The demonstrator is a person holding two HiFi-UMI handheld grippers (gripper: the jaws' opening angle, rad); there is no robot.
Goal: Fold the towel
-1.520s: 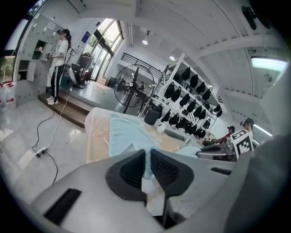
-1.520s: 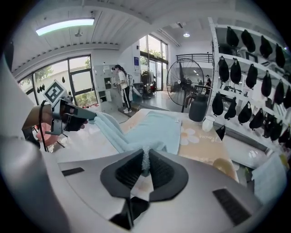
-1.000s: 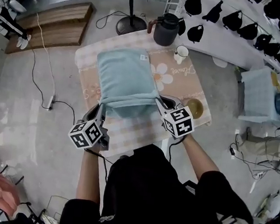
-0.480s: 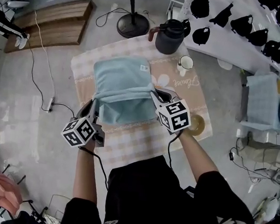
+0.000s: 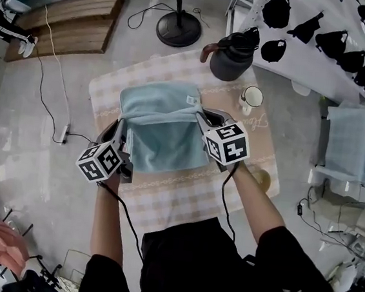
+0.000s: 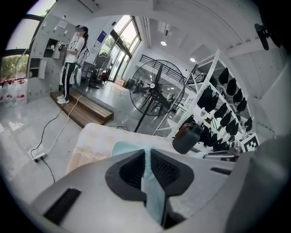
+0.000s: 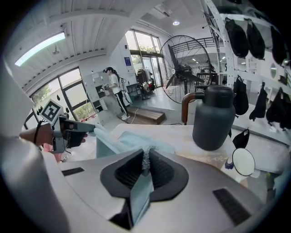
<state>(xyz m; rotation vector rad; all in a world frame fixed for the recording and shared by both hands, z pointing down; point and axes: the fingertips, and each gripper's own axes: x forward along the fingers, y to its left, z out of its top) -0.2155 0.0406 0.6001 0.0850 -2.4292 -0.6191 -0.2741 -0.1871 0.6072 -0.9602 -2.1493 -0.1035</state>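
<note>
Nubbly light-blue cloth towel (image 5: 163, 140); matt checked tablecloth (image 5: 177, 200); smooth matt dark jug (image 5: 233, 60); wooden platform (image 5: 66, 16)

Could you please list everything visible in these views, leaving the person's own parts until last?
towel: one, light blue, on the table, two corners pinched
table: one, beige checked cloth, centre
jug: one, dark grey, table's far right corner
mug: one, white, beside the jug
fan: one, black, floor beyond the table
wooden platform: one, brown, floor far left
rack: one, white, right, holding black items
second cloth: one, light blue, far right
bystander: one, white top, by the platform
left gripper: one, grey, shut on the towel
right gripper: one, grey, shut on the towel
</note>
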